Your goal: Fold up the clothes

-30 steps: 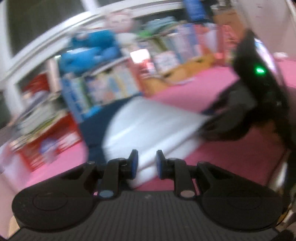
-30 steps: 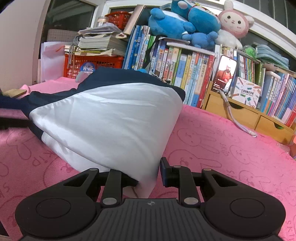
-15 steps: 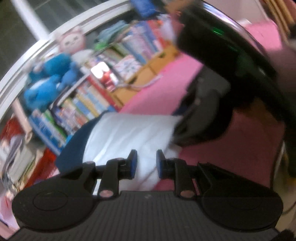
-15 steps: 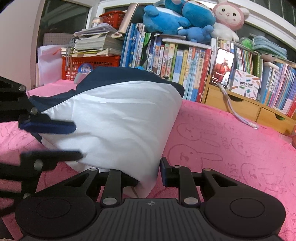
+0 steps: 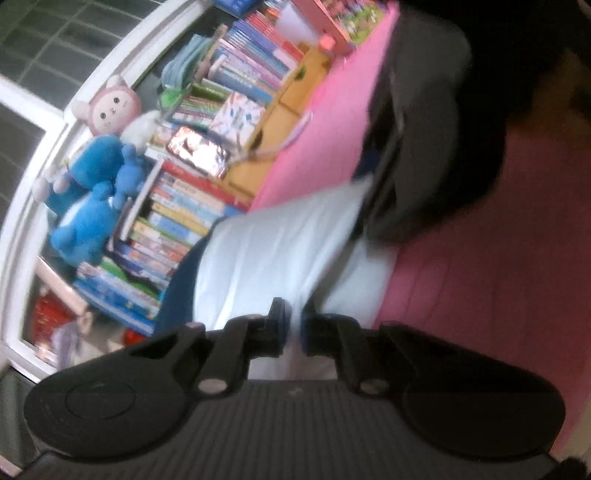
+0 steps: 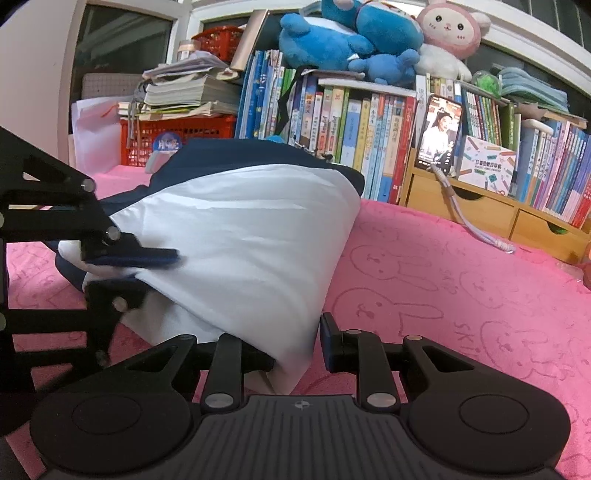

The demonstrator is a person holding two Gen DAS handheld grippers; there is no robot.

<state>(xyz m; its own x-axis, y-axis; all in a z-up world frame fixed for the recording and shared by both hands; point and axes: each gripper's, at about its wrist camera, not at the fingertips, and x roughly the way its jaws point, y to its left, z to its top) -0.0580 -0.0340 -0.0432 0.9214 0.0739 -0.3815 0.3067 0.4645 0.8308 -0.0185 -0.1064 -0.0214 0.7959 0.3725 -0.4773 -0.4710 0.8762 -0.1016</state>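
1. The left gripper (image 6: 136, 271) has its jaws pinched on the near left edge of the white and navy garment (image 6: 243, 236); they have just been closing, with the white cloth between them. In the right wrist view one blue-padded finger lies on top of the fold and the other sits under it. In its own view the left gripper (image 5: 293, 325) shows only a narrow gap filled with cloth.
2. The right gripper (image 6: 295, 343) has its jaws closed on the garment's near corner, the white cloth bunched between them; its left finger is mostly hidden under the fabric.
3. The garment lies on the pink rabbit-print cover (image 6: 443, 280), which hides whatever it is spread over. Its navy part shows at 12 o'clock behind the white panel.
4. The left wrist view is motion-blurred and tilted. The right gripper there is a dark smear at 2 o'clock, cut off by the frame edge, and its jaws cannot be made out.
5. Half a second ago the left gripper's fingers stood spread at the garment's left edge; a second ago it was barely in the right wrist view.
6. Beyond the cover stand a row of books (image 6: 351, 122), a propped phone (image 6: 439, 134) and plush toys (image 6: 369, 33).
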